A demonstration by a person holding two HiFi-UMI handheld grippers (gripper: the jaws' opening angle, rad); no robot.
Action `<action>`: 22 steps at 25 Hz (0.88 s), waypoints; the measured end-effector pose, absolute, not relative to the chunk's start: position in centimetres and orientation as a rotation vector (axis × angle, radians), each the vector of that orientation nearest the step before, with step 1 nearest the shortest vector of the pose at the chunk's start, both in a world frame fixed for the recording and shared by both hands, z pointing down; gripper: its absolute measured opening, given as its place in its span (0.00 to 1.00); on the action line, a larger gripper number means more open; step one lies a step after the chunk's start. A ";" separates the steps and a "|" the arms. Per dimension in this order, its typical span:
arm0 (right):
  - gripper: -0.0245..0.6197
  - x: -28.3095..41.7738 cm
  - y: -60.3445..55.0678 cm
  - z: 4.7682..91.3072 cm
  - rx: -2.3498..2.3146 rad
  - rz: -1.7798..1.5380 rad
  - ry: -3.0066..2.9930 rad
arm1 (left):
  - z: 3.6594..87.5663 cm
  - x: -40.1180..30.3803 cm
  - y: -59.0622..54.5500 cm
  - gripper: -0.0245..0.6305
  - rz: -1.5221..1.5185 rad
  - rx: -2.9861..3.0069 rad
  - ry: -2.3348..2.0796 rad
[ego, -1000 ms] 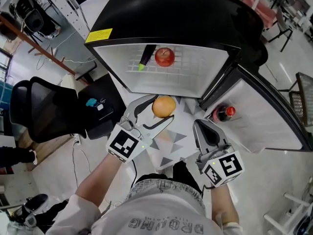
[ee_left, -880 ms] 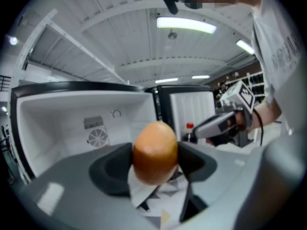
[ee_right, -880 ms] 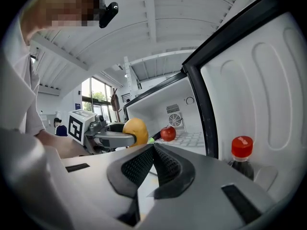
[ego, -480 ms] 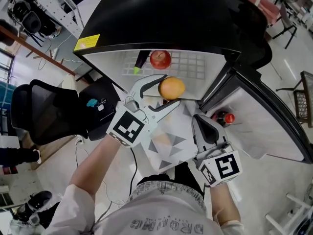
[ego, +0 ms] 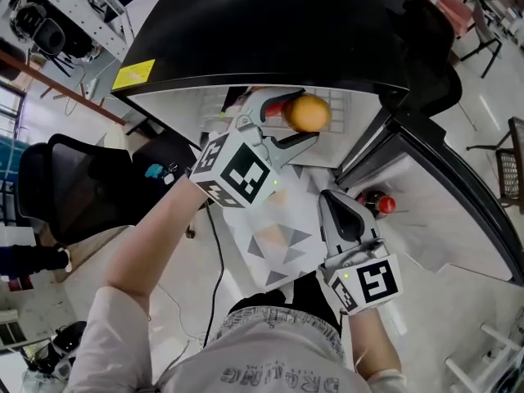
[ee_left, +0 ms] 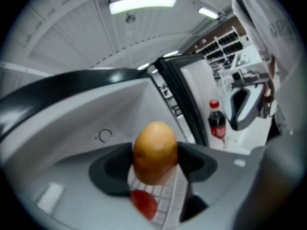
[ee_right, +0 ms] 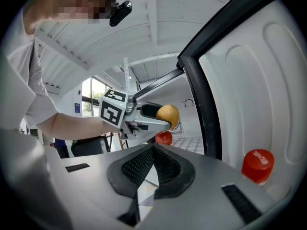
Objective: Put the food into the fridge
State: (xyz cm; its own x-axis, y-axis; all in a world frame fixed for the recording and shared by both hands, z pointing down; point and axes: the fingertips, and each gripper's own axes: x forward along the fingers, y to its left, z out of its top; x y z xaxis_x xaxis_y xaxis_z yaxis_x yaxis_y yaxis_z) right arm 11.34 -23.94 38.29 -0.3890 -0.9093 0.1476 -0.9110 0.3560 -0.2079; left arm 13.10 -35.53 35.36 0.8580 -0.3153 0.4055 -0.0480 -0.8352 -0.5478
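My left gripper (ego: 296,119) is shut on an orange (ego: 308,113) at the open front of the black fridge (ego: 262,31), over its white wire shelf (ego: 340,105). The orange (ee_left: 154,151) fills the space between the left jaws, and a red apple (ee_left: 144,203) lies on the shelf just below it. In the right gripper view the orange (ee_right: 167,115) hangs above the apple (ee_right: 164,137). My right gripper (ego: 344,211) is shut and empty, low near the fridge door (ego: 442,195).
A dark cola bottle with a red cap (ego: 378,201) stands in the open door's rack; its cap (ee_right: 257,165) shows close to the right gripper. A black office chair (ego: 74,187) stands at the left. A patterned floor mat (ego: 278,236) lies before the fridge.
My left gripper has carried the orange up and forward, from in front of the fridge to over the shelf, now covering the apple in the head view. The right gripper stayed put.
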 end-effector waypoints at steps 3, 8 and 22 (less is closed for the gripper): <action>0.04 11.6 -24.0 38.6 1.742 0.410 -2.581 | 35.8 14.2 -36.7 0.49 -0.707 -2.441 0.235; 0.04 11.8 -24.3 39.2 1.748 0.426 -2.581 | 37.1 15.8 -38.4 0.49 -0.782 -2.363 0.184; 0.04 11.8 -25.4 39.9 1.805 0.404 -2.573 | 42.4 18.6 -41.2 0.49 -0.930 -2.161 0.100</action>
